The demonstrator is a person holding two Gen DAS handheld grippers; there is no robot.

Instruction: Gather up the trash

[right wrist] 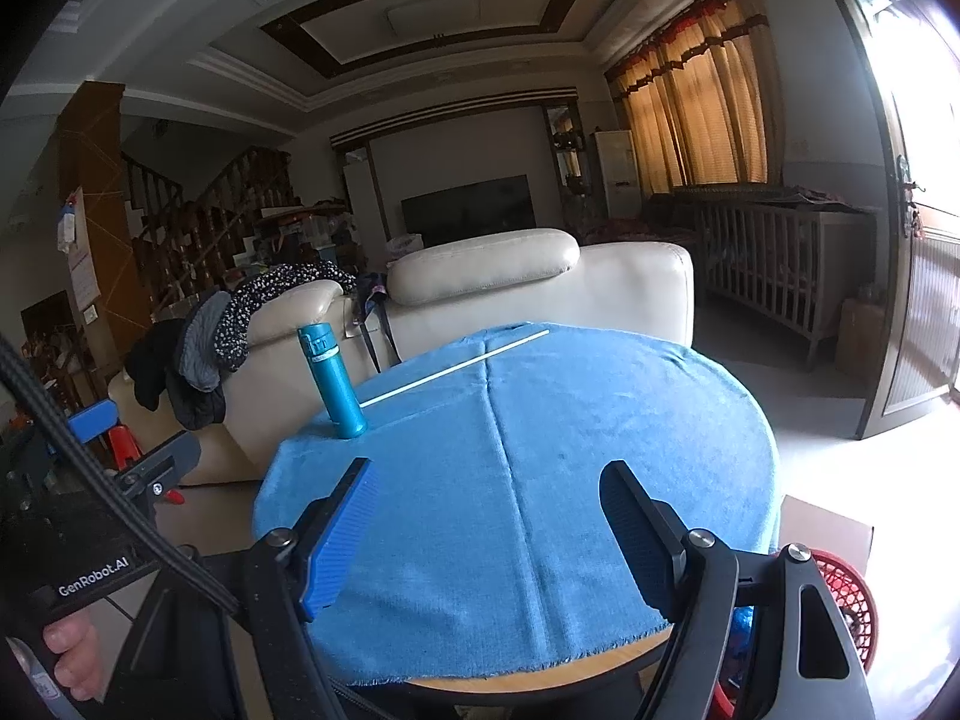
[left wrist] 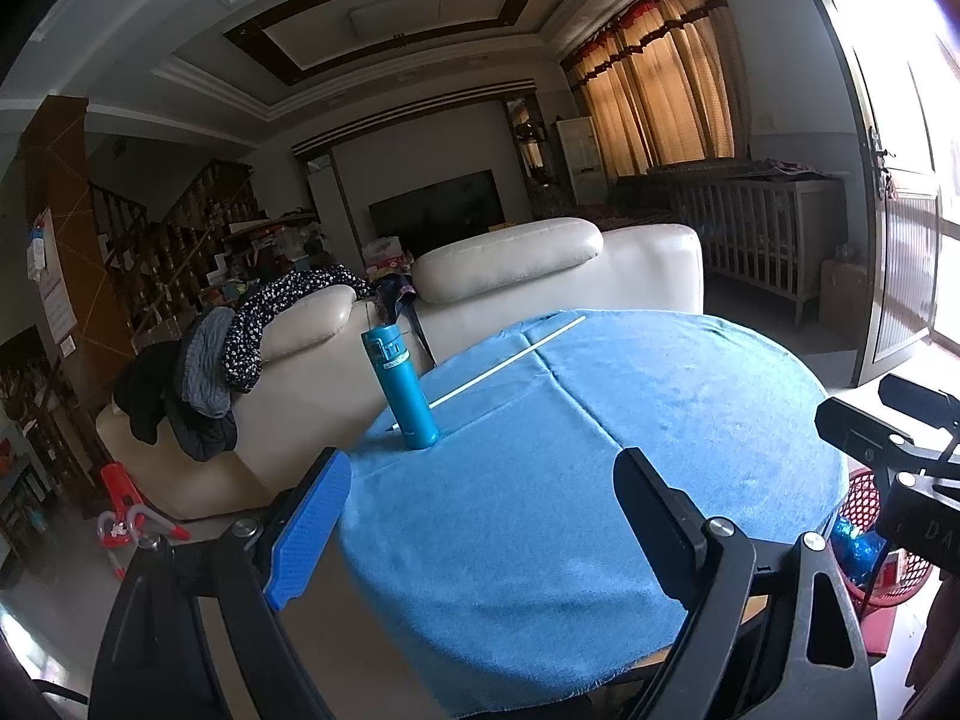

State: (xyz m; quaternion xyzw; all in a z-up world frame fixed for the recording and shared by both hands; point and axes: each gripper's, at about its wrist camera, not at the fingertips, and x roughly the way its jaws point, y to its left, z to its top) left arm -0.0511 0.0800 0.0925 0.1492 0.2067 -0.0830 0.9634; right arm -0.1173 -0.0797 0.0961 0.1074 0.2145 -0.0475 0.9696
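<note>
A round table under a blue cloth (left wrist: 570, 480) (right wrist: 540, 510) fills the middle of both views. A teal bottle (left wrist: 401, 387) (right wrist: 332, 381) stands upright near its far left edge. A thin white stick (left wrist: 510, 360) (right wrist: 456, 367) lies on the cloth behind the bottle. A red mesh basket (left wrist: 864, 516) (right wrist: 852, 594) sits on the floor at the table's right, with blue wrapping inside. My left gripper (left wrist: 480, 516) is open and empty over the near edge of the table. My right gripper (right wrist: 489, 534) is open and empty over the near edge too.
A cream sofa (left wrist: 540, 264) (right wrist: 510, 276) with clothes draped on it stands just behind the table. A red toy (left wrist: 129, 510) lies on the floor at left. A crib (left wrist: 762, 228) and an open door (left wrist: 894, 240) are at right.
</note>
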